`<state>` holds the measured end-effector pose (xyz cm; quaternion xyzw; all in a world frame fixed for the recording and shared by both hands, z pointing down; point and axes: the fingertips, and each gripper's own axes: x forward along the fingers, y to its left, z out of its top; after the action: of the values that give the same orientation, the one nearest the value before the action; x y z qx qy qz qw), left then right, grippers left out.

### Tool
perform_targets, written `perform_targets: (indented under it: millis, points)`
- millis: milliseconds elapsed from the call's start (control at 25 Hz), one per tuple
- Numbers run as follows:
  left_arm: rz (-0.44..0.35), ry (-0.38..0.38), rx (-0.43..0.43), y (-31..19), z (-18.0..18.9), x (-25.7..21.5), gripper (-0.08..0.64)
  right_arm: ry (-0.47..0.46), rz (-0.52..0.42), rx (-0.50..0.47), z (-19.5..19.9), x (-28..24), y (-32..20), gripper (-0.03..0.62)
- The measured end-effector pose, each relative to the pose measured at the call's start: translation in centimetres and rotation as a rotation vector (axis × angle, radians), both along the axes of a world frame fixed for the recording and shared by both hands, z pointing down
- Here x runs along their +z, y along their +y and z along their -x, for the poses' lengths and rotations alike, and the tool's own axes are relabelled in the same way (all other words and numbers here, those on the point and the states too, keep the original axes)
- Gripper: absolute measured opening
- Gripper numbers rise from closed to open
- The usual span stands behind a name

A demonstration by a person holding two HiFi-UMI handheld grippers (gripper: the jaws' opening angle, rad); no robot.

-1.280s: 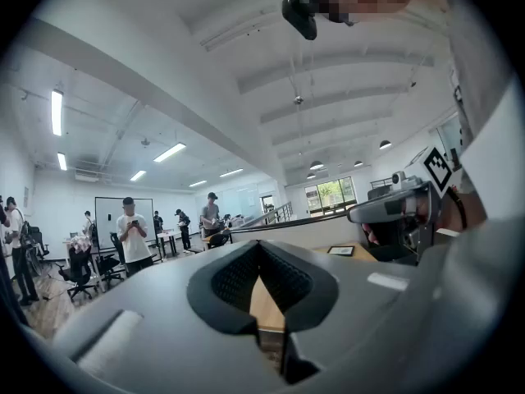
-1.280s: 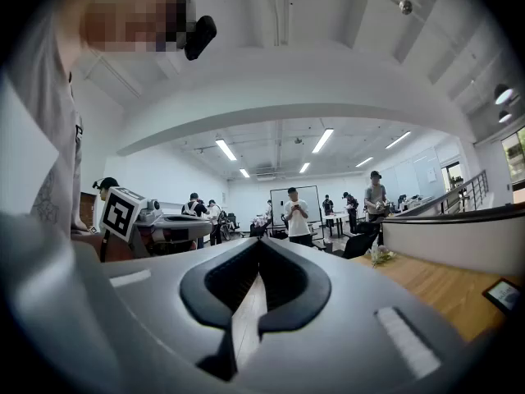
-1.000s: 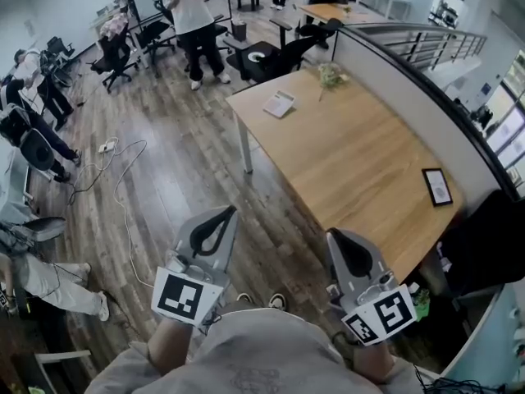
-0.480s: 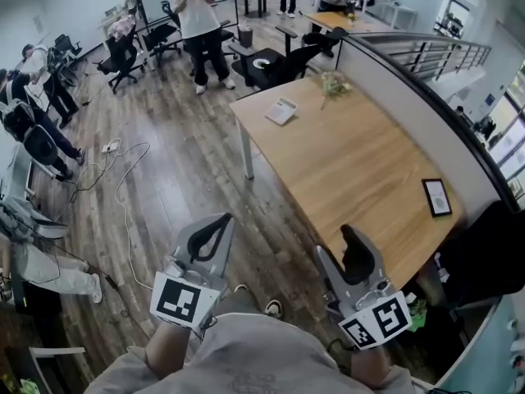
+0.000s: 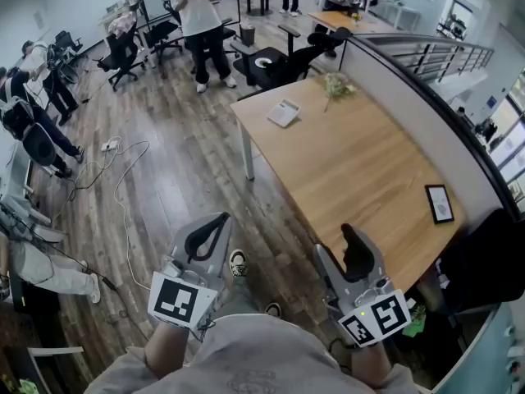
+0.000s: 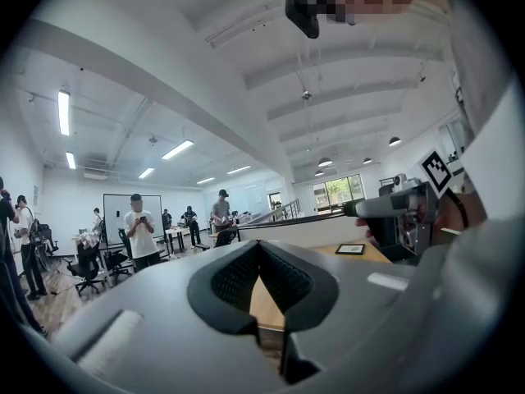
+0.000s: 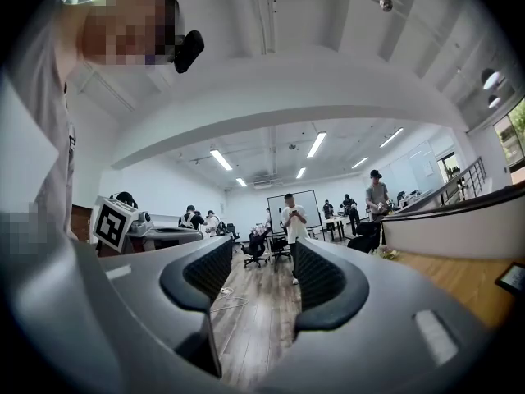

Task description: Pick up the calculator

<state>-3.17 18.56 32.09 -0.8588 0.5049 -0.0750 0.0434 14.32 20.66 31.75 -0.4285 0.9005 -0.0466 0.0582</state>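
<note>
Beside the pale wooden tabletop (image 5: 361, 162), my empty right hand-held gripper (image 5: 353, 235) has just been opening wide, my left hand-held gripper (image 5: 221, 220) closed on nothing.

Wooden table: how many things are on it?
3: white calculator-like pad at the far left edge, leafy sprig at the far end, dark-framed tablet by the partition; the near corner is hidden.

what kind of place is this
Probably an open-plan office or shared workspace: a long wooden desk, wheeled office chairs on a wood floor, a whiteboard by the far wall, and strip lights on a high ceiling.
</note>
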Motion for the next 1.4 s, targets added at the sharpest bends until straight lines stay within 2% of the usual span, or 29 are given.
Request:
perform_targets:
  millis: [440,800,1040,1280,1400]
  points:
    - [0.017,0.018,0.014,-9.6,2.6,0.1,0.002,0.034,0.031,0.013,2.4,0.6,-9.7,0.224]
    - [0.032,0.018,0.050,-21.2,8.4,-0.5,0.002,0.036,0.092,0.071,7.3,1.0,-20.8,0.222]
    - [0.044,0.021,0.100,-28.9,12.7,-0.3,0.002,0.024,0.113,0.105,11.9,1.2,-28.1,0.222]
    - [0.028,0.011,0.154,-34.5,14.9,0.0,0.002,0.018,0.162,0.123,14.9,2.8,-32.7,0.222]
    - [0.055,0.017,0.158,-36.4,15.5,1.2,0.002,0.031,0.204,0.130,15.6,4.6,-34.1,0.222]
